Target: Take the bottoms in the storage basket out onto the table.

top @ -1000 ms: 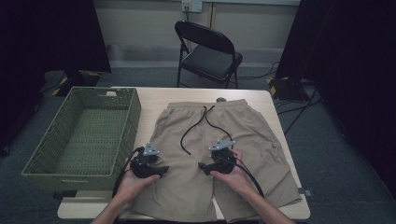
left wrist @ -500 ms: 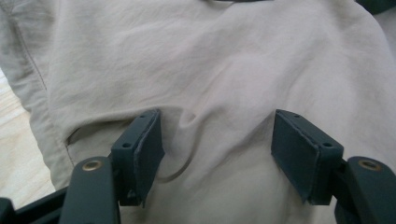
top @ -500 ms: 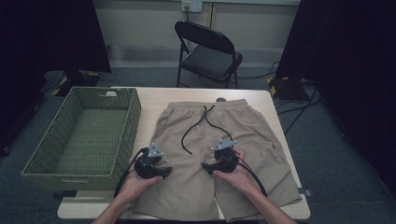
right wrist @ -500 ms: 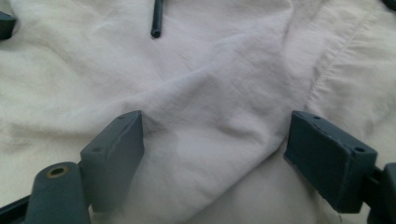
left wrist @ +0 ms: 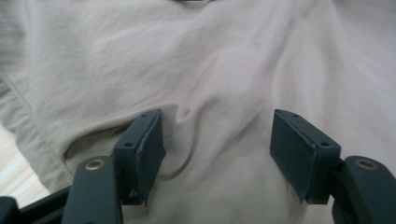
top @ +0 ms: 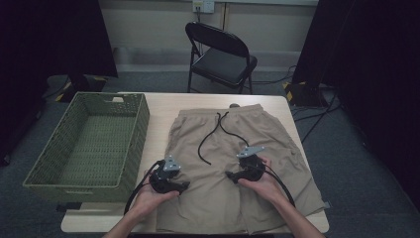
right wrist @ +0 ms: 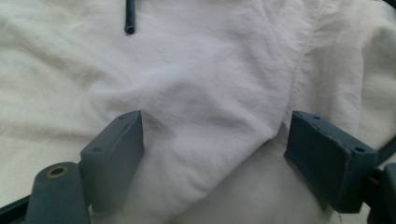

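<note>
Shorts (top: 233,163) lie flat, waistband pointing toward chair (top: 220,54).

The table (top: 158,106) is a light wooden top, rectangular, standing on grey carpet. Two items lie directly on it. A green woven basket (top: 59,168) occupies the left side, its near and left edges overhanging the tabletop. Beige shorts (top: 277,134) lie spread flat over the centre and right, waistband toward the far edge, a black drawstring (top: 210,136) trailing loose over the fabric. Bare wood shows between basket and shorts.
</note>
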